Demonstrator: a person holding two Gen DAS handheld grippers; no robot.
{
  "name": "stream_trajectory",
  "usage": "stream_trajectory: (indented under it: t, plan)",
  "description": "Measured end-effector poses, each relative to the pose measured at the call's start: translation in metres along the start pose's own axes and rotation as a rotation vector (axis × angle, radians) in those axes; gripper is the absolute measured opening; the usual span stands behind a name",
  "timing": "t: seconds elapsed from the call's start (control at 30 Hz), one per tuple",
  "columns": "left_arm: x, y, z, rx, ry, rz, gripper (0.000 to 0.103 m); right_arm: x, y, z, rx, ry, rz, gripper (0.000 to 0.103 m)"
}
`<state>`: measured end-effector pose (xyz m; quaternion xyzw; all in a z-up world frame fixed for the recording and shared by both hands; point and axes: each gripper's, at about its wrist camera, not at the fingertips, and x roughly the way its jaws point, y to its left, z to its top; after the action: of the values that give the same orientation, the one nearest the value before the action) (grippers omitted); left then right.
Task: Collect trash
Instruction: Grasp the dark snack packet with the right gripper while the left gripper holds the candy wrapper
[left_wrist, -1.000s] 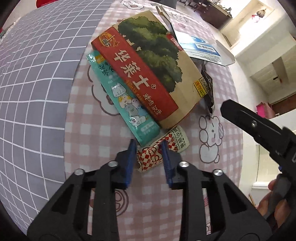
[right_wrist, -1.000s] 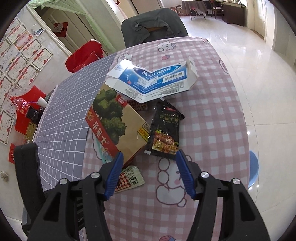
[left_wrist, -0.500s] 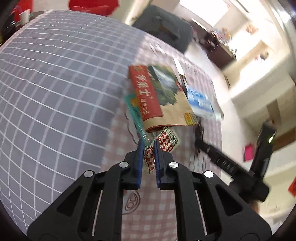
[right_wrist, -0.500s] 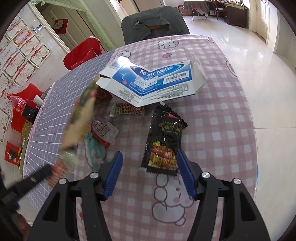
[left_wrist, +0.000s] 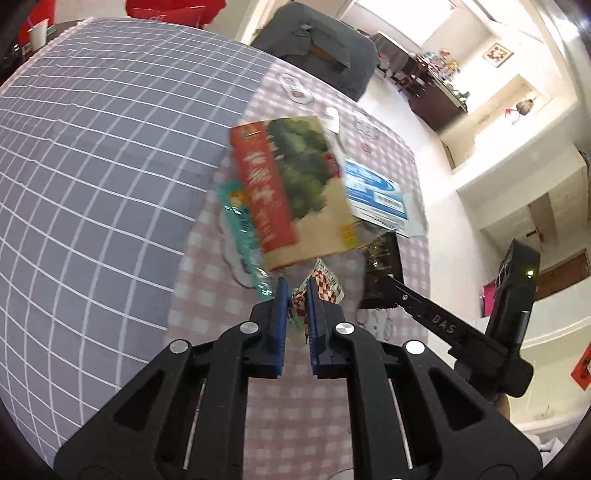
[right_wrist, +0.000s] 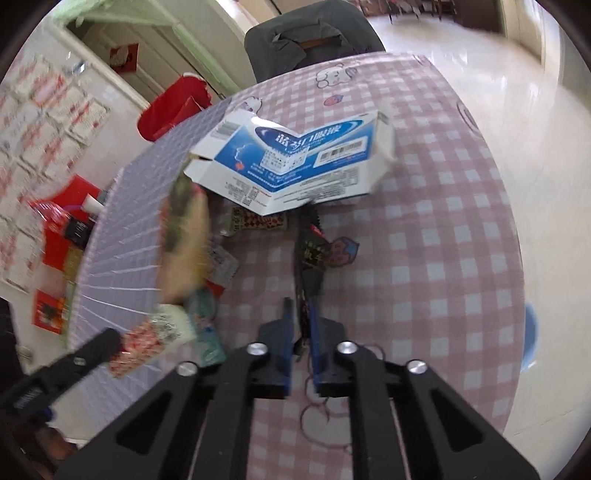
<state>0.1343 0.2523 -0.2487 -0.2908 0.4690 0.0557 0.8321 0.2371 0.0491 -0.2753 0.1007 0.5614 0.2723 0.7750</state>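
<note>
Red-checked wrapper (left_wrist: 320, 287) pinched in left gripper (left_wrist: 295, 301), lifted with brown paper bag (left_wrist: 295, 192) and teal packet (left_wrist: 240, 225) above pink checked tablecloth (left_wrist: 229, 306). Black snack packet (right_wrist: 309, 273) pinched edge-on in right gripper (right_wrist: 301, 325). Blue-white carton (right_wrist: 295, 158) lies flattened beyond.

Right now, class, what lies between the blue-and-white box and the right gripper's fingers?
In the right wrist view, the black snack packet spans from the box to the fingers, which pinch it.
</note>
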Motion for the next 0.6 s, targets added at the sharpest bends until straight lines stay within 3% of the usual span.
stream_trajectory:
  t: [0.17, 0.6]
  plan:
    - [0.003, -0.022, -0.004, 0.03, 0.012, -0.012, 0.01, -0.022, -0.013, -0.011, 0.059, 0.016, 0.077, 0.004]
    - [0.008, -0.109, -0.025, 0.13, 0.01, -0.011, 0.01, -0.096, -0.043, -0.035, 0.083, -0.045, 0.13, 0.004]
